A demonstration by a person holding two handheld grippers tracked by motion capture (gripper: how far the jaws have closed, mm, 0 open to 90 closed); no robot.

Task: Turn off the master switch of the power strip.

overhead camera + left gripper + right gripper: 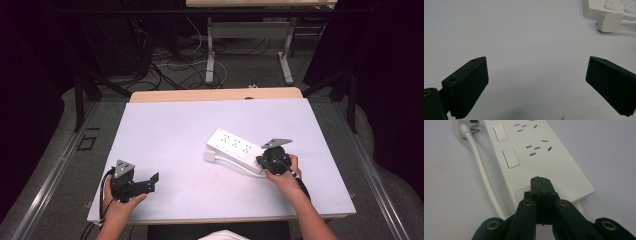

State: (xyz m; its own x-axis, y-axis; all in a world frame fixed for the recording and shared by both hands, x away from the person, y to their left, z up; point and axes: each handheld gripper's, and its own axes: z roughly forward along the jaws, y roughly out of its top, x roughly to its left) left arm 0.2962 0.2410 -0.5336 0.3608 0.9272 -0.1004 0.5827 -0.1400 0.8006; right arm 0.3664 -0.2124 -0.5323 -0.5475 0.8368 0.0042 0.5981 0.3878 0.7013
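Lying diagonally, the power strip (235, 148) runs from far-left toward the closed right tool (261, 161); left tool (154, 181) gapes open.

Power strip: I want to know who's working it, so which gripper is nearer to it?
Right. The right gripper, jaws shut, rests its tips on the near end of the power strip. The left gripper, jaws open, hovers well away near the table's front left.

Lab: dark curtains (30, 75), floor cables (172, 65)
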